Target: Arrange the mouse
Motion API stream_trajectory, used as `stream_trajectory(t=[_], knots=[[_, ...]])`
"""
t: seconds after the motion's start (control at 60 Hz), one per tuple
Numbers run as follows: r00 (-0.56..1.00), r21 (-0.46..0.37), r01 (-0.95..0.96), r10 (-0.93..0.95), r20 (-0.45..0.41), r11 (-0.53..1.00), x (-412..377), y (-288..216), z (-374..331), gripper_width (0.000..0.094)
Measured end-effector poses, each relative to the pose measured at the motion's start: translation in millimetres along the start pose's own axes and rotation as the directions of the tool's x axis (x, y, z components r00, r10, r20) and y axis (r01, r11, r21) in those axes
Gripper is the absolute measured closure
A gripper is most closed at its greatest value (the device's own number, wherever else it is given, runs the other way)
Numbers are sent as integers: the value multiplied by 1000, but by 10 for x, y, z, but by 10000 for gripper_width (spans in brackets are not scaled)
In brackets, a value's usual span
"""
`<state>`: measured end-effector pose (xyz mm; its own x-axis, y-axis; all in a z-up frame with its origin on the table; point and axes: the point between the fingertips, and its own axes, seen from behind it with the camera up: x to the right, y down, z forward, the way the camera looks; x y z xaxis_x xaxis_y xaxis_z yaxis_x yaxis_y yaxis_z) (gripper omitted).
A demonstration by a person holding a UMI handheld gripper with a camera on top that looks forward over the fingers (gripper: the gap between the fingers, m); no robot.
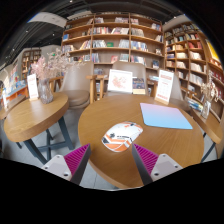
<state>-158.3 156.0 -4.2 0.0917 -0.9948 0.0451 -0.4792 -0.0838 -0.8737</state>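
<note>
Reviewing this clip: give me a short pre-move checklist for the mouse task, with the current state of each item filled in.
1. Tool open: ok, the fingers stand apart with nothing between them.
2. Mouse located: cannot tell; a round white object lies just ahead of the fingers on the round wooden table, but its shape is unclear.
3. Target object free of the tool: ok, neither finger touches it.
4. Blue mat available as a place to set it: ok, it lies flat beyond the object with its surface bare.
5. Path ahead unobstructed: ok, only bare tabletop lies between the fingers and the object.
</note>
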Motion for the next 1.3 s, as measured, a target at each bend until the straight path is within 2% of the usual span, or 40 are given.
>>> stream_trajectory(t=[0.417,0.883,0.967,0.983,1.017,1.133,1.3], knots=[[997,-91,-74,72,-29,993,113,-243,584,75],[998,-139,-67,64,-25,988,51,-417,935,88],[997,-138,-73,68,-41,988,97,-413,935,185],[997,-138,-75,70,-44,988,104,-414,938,233],[996,-138,-78,71,-57,987,141,-419,953,465],[996,-166,-87,81,-41,982,132,-433,908,502],[993,-106,-113,114,5,988,343,-917,697,502]])
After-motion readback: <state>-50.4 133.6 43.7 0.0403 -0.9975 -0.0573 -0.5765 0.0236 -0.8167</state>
